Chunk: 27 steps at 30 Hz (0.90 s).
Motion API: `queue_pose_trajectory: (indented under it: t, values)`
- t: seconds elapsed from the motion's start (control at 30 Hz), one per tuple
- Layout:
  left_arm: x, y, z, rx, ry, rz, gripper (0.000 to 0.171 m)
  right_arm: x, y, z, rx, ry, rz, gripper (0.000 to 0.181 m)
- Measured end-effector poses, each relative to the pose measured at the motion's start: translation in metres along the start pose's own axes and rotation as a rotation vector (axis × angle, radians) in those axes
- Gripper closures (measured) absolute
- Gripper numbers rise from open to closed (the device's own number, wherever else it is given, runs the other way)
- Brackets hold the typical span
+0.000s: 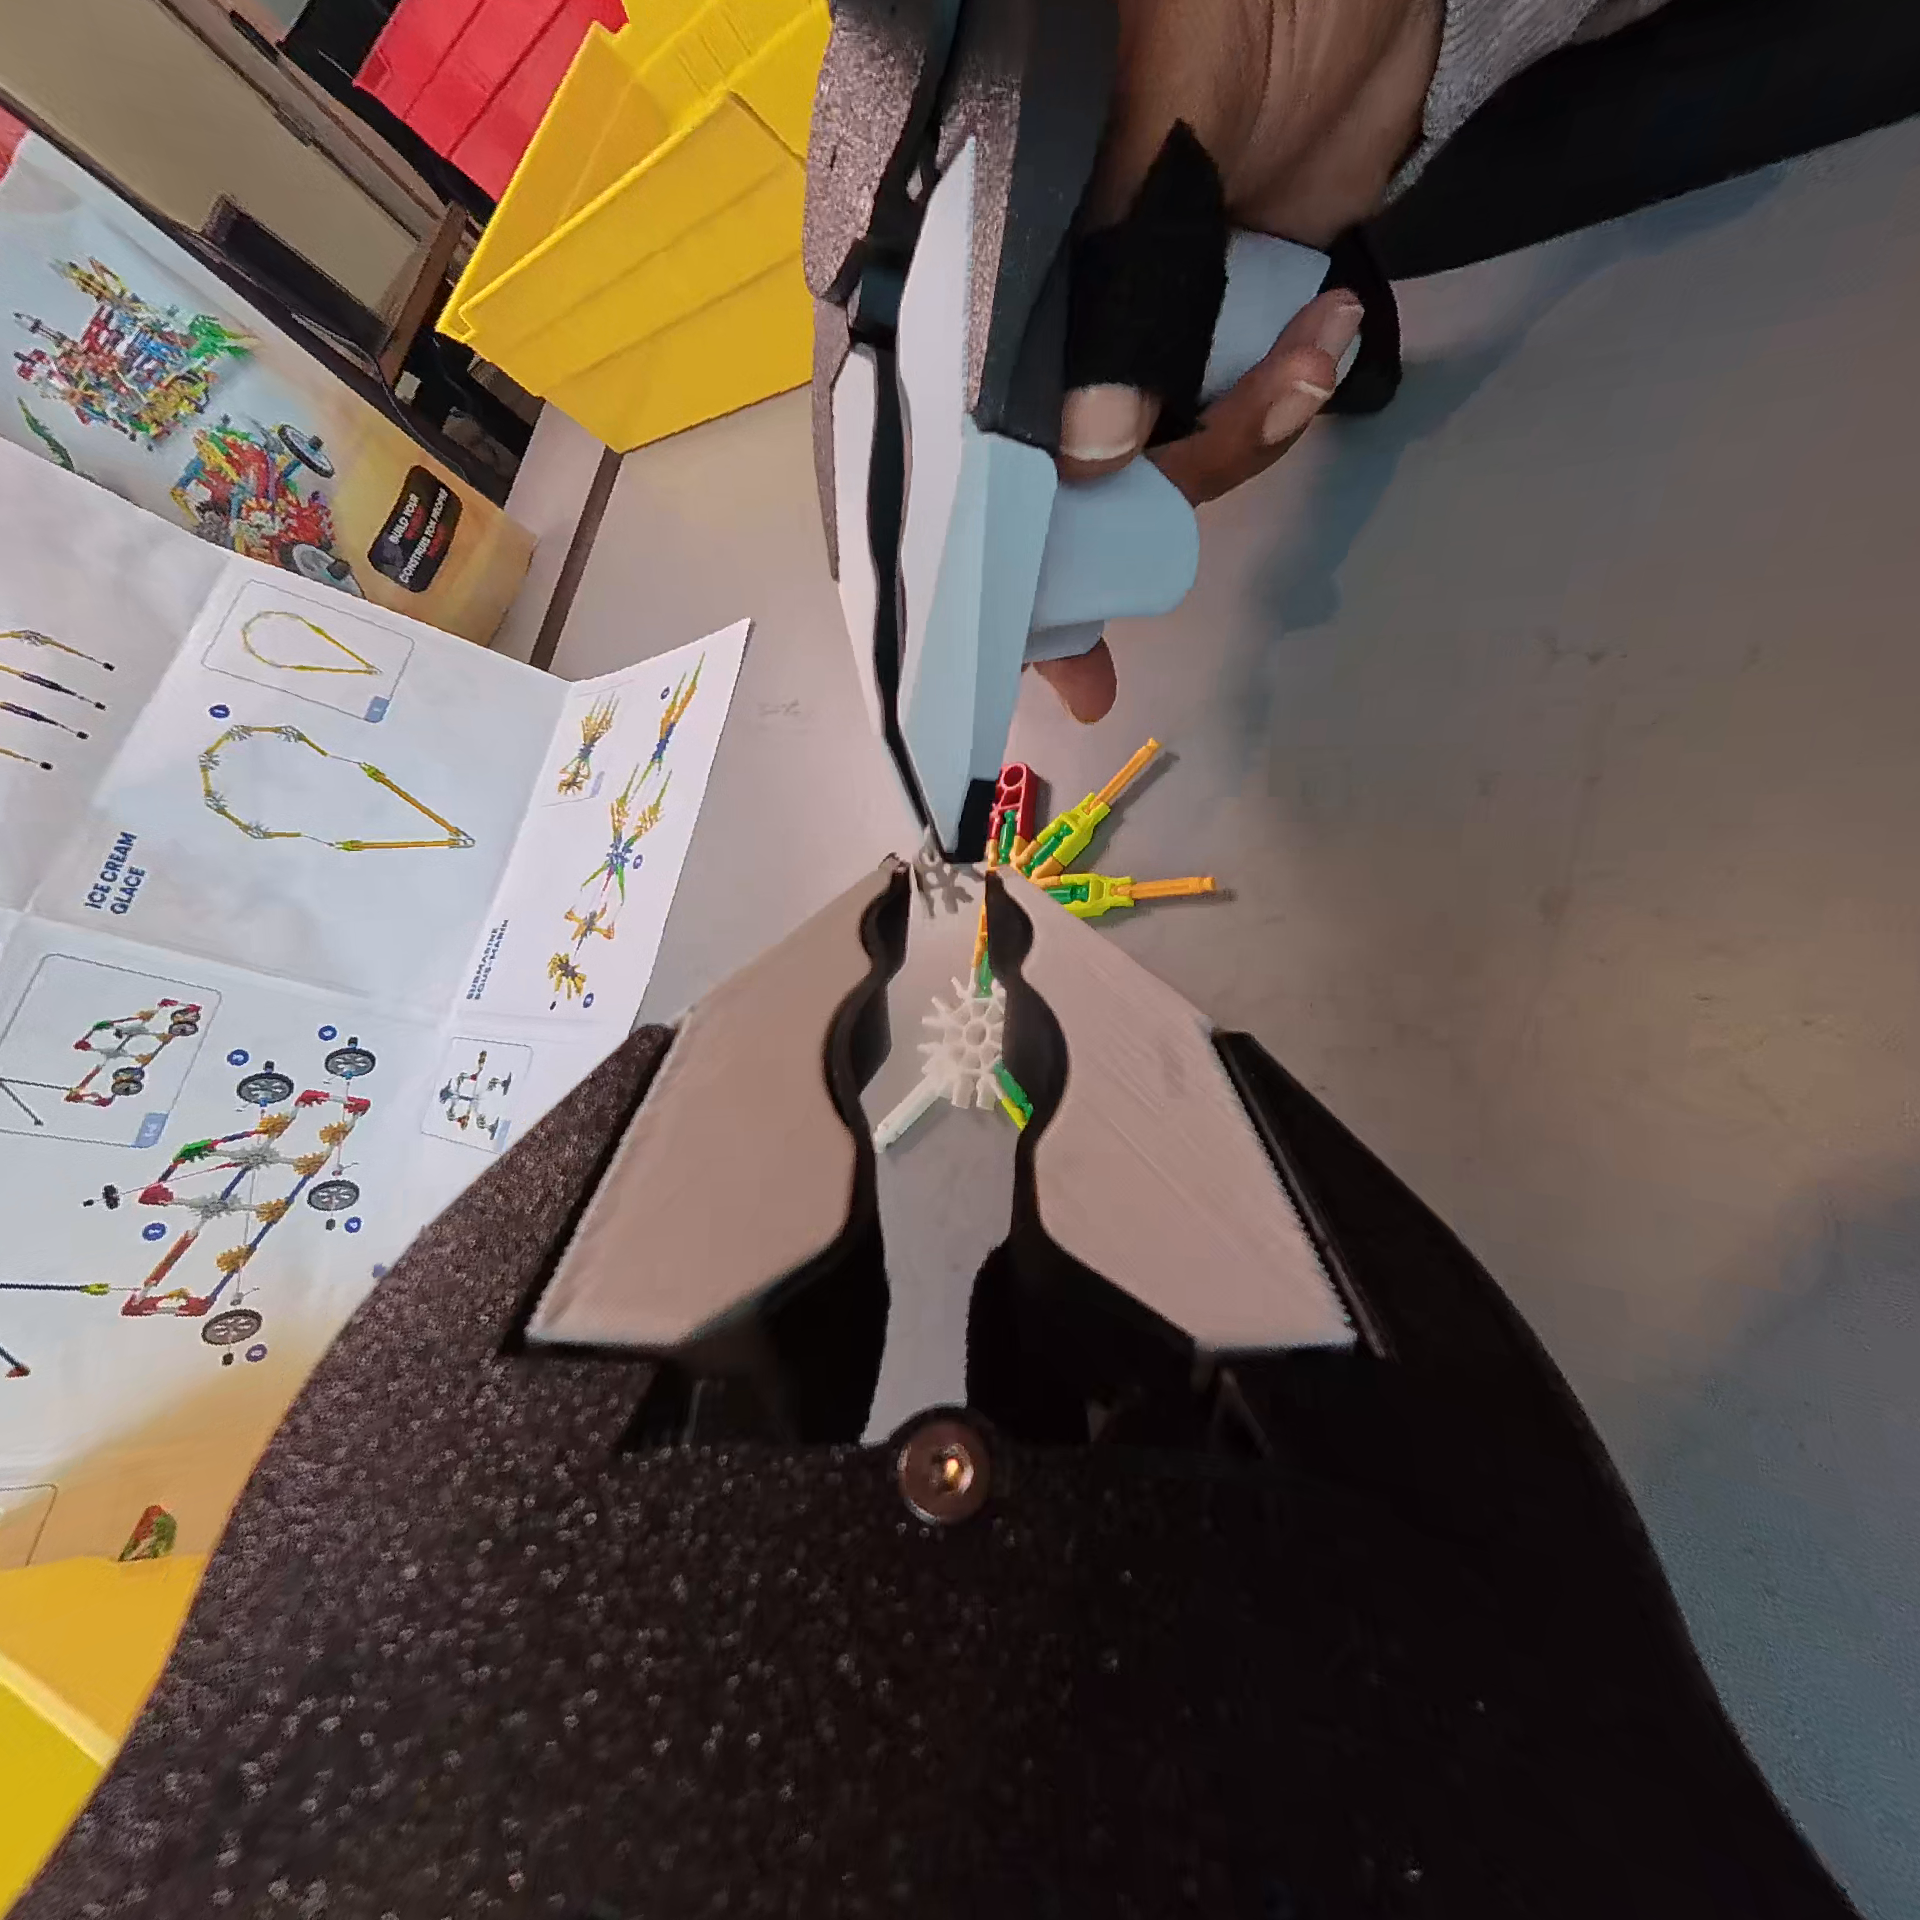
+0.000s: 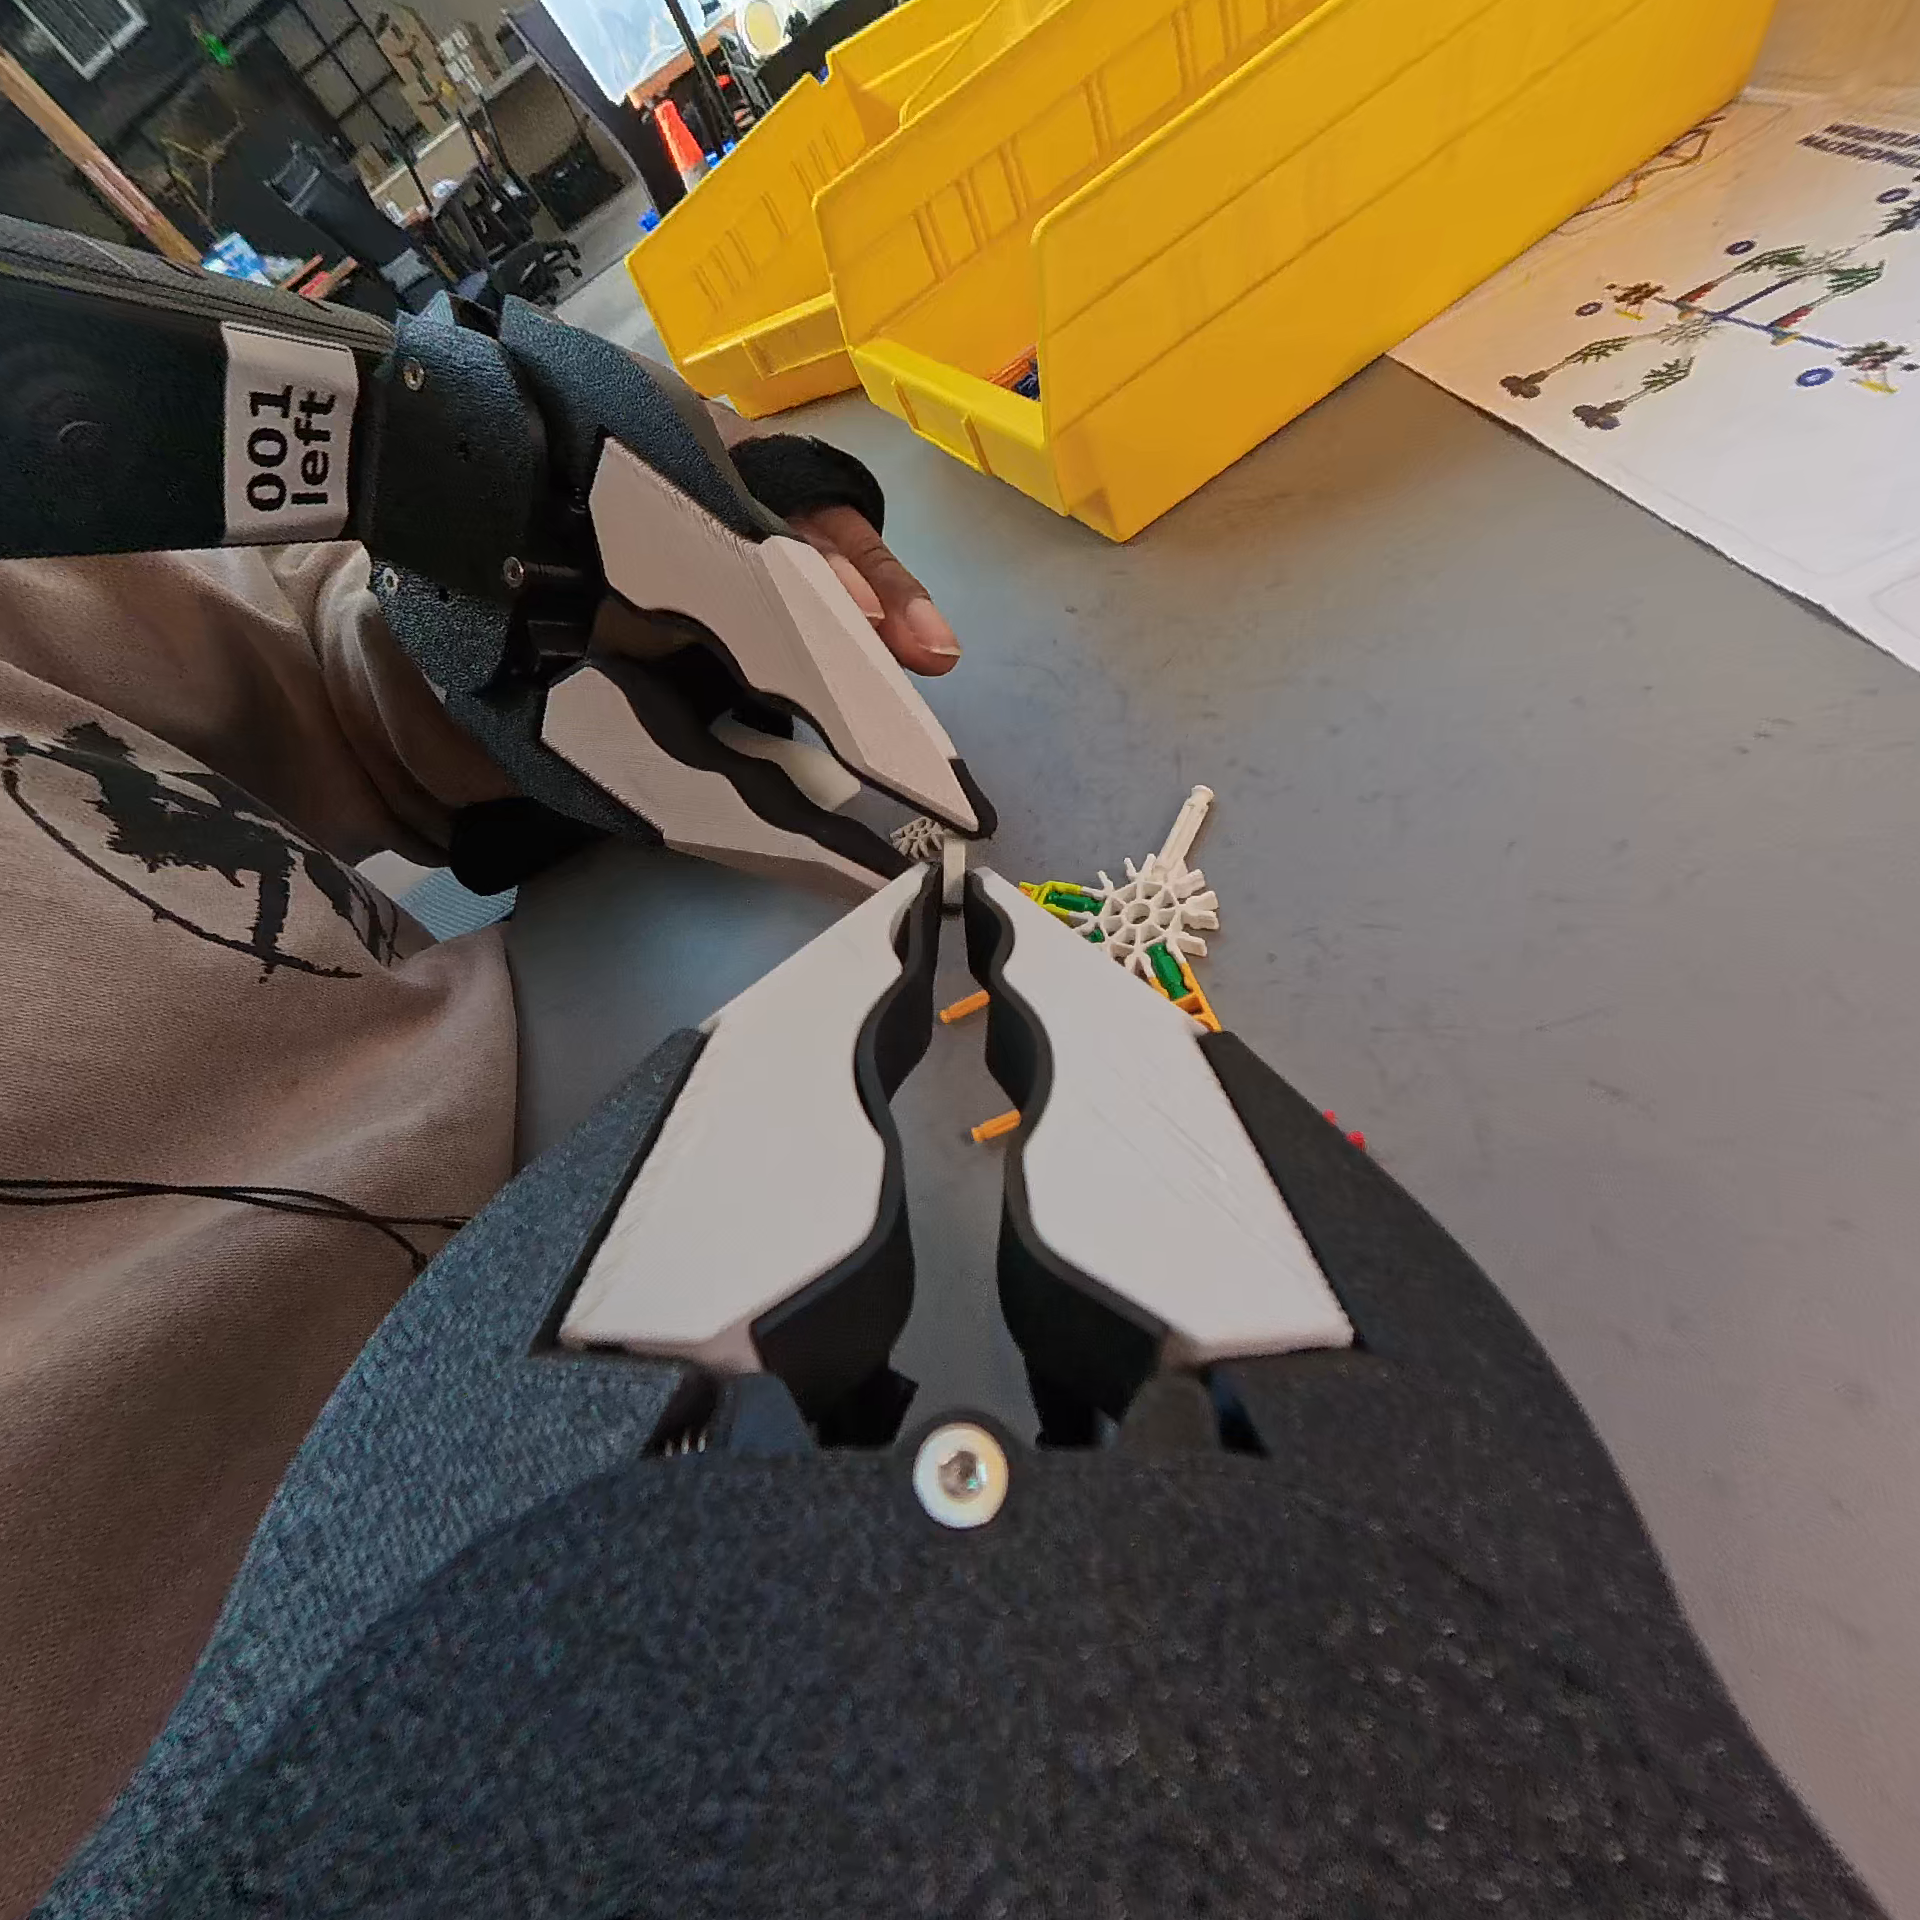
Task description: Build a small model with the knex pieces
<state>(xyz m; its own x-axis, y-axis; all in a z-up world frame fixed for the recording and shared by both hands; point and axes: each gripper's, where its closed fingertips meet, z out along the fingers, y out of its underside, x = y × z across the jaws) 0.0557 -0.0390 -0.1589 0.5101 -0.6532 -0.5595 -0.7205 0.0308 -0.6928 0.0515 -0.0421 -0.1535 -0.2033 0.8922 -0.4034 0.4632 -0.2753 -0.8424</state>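
Observation:
My left gripper (image 1: 942, 881) is shut on a small grey snowflake-shaped connector (image 1: 943, 889), held just above the grey table (image 1: 1507, 831). My right gripper (image 2: 951, 881) is shut on a short pale grey rod (image 2: 954, 871), whose end meets the grey connector (image 2: 918, 834). The two grippers meet tip to tip: the right gripper (image 1: 951, 826) comes down from the top of the left wrist view, and the left gripper (image 2: 961, 826) enters the right wrist view from the left. A white snowflake connector (image 1: 971, 1039) with a white rod lies on the table beneath; it also shows in the right wrist view (image 2: 1143, 914).
A small pile of green, orange, yellow and red rods (image 1: 1091, 842) lies beside the tips. A printed instruction sheet (image 1: 343, 883) and a picture box (image 1: 260, 457) lie to the left. Yellow bins (image 2: 1247, 270) stand behind. A person's hand (image 1: 1247, 208) holds the right gripper. My two grippers' fingertips are within a few centimetres of each other.

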Motion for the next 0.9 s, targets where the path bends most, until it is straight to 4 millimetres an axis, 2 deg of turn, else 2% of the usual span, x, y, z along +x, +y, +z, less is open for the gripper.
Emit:
queue_pose_trajectory:
  t: [0.13,0.23,0.37,0.43,0.6,0.77,0.9]
  values:
    - [-0.007,0.005,-0.003,0.031,0.046,-0.158,0.154,0.008,0.001,-0.017,-0.039,0.033,-0.008,0.179]
    - [-0.003,0.025,-0.003,-0.042,0.152,-0.306,0.149,0.018,0.024,-0.036,-0.185,0.115,-0.058,0.179]
    - [0.01,0.055,-0.005,-0.147,0.287,-0.459,0.147,0.015,0.057,-0.049,-0.314,0.125,-0.031,0.178]
    - [0.014,0.061,-0.008,-0.169,0.331,-0.492,0.147,0.018,0.069,-0.052,-0.367,0.142,-0.022,0.178]
    - [0.026,0.071,-0.012,-0.23,0.405,-0.52,0.149,0.031,0.081,-0.054,-0.454,0.202,-0.03,0.177]
    - [0.035,0.07,-0.015,-0.24,0.436,-0.508,0.149,0.033,0.085,-0.063,-0.507,0.218,-0.126,0.161]
    - [0.038,0.069,-0.018,-0.237,0.461,-0.511,0.149,0.032,0.087,-0.065,-0.52,0.221,-0.172,0.16]
